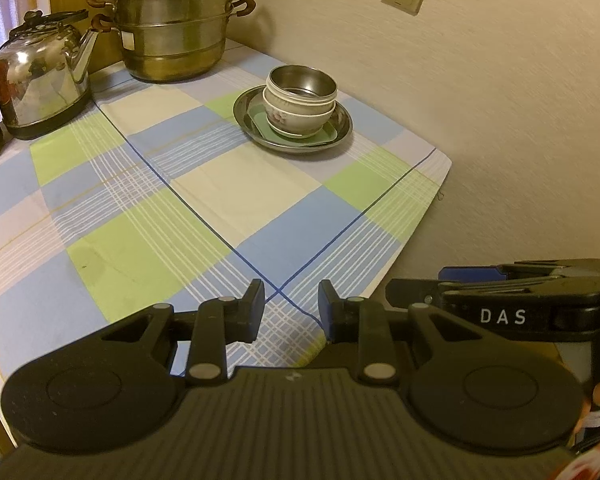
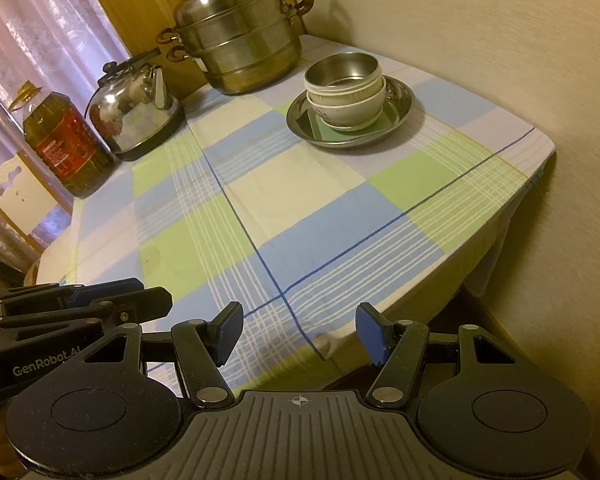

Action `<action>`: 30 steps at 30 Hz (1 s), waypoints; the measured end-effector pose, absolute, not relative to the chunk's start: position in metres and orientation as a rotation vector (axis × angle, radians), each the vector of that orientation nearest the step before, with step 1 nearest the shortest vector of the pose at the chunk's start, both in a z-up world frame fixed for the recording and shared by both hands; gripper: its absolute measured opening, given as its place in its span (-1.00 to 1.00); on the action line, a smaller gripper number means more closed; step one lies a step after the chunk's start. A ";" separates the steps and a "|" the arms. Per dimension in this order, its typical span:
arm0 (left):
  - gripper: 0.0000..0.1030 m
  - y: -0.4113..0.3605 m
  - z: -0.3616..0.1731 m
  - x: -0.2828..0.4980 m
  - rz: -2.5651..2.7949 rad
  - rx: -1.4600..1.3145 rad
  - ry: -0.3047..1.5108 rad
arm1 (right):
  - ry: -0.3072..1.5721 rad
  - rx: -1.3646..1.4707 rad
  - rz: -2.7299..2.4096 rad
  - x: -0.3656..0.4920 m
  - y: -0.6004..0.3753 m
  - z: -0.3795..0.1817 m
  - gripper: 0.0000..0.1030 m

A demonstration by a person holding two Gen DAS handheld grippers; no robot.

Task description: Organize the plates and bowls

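A stack of dishes stands at the far right of the table: a round steel plate (image 1: 342,126) (image 2: 402,98) at the bottom, a green square plate (image 1: 328,136) (image 2: 384,122) on it, white ceramic bowls (image 1: 296,116) (image 2: 352,106), and a steel bowl (image 1: 304,80) (image 2: 342,68) on top. My left gripper (image 1: 291,308) hovers over the near table edge, its jaws a narrow gap apart with nothing between them. My right gripper (image 2: 300,330) is beside it, open wide and empty. Both are far from the stack.
A tall steel steamer pot (image 1: 172,28) (image 2: 240,44) stands at the back, a shiny kettle (image 1: 40,80) (image 2: 136,108) to its left, and an oil bottle (image 2: 64,144) farther left. A checked cloth (image 1: 204,200) covers the table. A wall (image 1: 520,120) runs along the right.
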State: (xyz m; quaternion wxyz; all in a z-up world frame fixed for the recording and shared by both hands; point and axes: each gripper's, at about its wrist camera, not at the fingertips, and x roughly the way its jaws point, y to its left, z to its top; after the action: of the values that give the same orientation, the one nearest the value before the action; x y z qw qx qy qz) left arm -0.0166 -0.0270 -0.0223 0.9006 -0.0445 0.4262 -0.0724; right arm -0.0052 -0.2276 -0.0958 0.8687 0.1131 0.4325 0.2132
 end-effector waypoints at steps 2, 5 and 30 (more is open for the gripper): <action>-0.50 -0.027 -0.022 -0.017 -0.148 -0.093 0.880 | 0.906 0.234 0.447 -0.004 -0.227 -0.096 0.21; -0.50 -0.027 -0.022 -0.017 -0.148 -0.094 0.881 | 0.905 0.229 0.449 -0.004 -0.225 -0.095 0.21; -0.50 -0.026 -0.022 -0.017 -0.149 -0.095 0.880 | 0.906 0.228 0.446 -0.003 -0.223 -0.094 0.21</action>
State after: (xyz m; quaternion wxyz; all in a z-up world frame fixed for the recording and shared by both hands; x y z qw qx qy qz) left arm -0.0166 -0.0259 -0.0219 0.9009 -0.0461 0.4255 -0.0718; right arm -0.0027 -0.2234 -0.0945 0.8689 0.1089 0.4332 0.2134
